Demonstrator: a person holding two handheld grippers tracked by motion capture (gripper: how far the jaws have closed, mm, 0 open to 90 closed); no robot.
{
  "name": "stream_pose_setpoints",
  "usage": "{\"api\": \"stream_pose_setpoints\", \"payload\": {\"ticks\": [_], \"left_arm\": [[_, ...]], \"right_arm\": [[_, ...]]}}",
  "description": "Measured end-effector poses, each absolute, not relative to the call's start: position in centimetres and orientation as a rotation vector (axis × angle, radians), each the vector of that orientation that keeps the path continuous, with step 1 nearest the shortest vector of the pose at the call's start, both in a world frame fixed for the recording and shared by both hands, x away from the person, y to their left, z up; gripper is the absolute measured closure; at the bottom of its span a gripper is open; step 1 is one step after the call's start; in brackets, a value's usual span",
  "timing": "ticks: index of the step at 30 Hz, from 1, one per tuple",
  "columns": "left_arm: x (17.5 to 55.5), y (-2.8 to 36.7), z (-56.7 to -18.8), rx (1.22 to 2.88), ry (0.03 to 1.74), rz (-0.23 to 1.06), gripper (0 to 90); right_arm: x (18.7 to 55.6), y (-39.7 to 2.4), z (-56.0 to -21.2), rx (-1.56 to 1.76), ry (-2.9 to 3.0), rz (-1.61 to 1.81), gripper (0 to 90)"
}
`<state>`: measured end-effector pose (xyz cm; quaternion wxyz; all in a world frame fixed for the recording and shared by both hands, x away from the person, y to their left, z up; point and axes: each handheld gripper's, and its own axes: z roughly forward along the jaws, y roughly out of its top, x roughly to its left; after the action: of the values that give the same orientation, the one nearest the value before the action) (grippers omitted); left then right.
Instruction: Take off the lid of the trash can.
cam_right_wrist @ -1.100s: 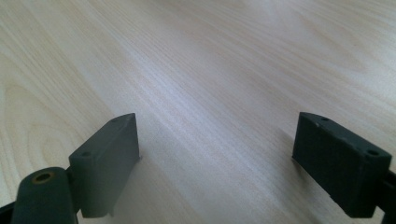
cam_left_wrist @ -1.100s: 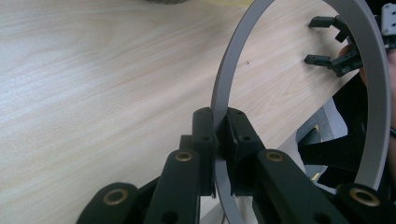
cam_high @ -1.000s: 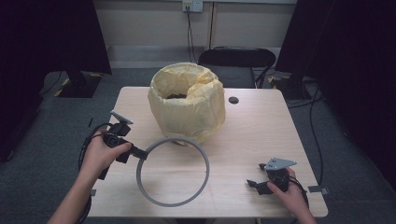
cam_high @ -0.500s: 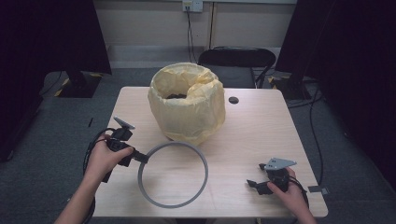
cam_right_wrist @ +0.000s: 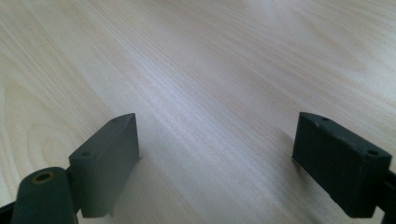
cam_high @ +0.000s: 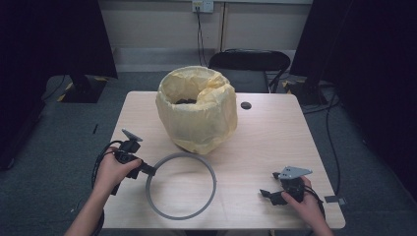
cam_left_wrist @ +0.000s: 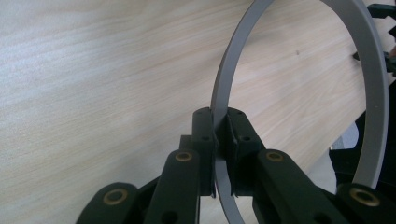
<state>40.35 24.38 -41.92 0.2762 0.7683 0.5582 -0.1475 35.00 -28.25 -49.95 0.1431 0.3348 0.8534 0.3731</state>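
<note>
Left gripper point(cam_high: 147, 170) in our lowered hand, jaws clamped on grey ring point(cam_high: 181, 186), right gripper point(cam_high: 266, 194) resting on table point(cam_high: 275, 142), jaws wide apart around nothing.

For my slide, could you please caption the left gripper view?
Left gripper clamped on the grey ring above the wooden table.

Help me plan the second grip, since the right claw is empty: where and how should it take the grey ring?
Probably at the grey ring's right arc, opposite the left claw, which is shut on its left edge. Come from the right claw's own side, jaws straddling the thin band: it is narrow and lies low over the table.
</note>
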Motion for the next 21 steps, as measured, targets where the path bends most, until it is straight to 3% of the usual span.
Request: {"api": "stream_pose_setpoints", "payload": {"ticks": [21], "left_arm": [[41.0,24.9,-44.6,2.065,1.566,-0.357,82.6]], "right_arm": [[35.0,-28.2,-50.0,0.965,2.461,1.076,13.7]]}}
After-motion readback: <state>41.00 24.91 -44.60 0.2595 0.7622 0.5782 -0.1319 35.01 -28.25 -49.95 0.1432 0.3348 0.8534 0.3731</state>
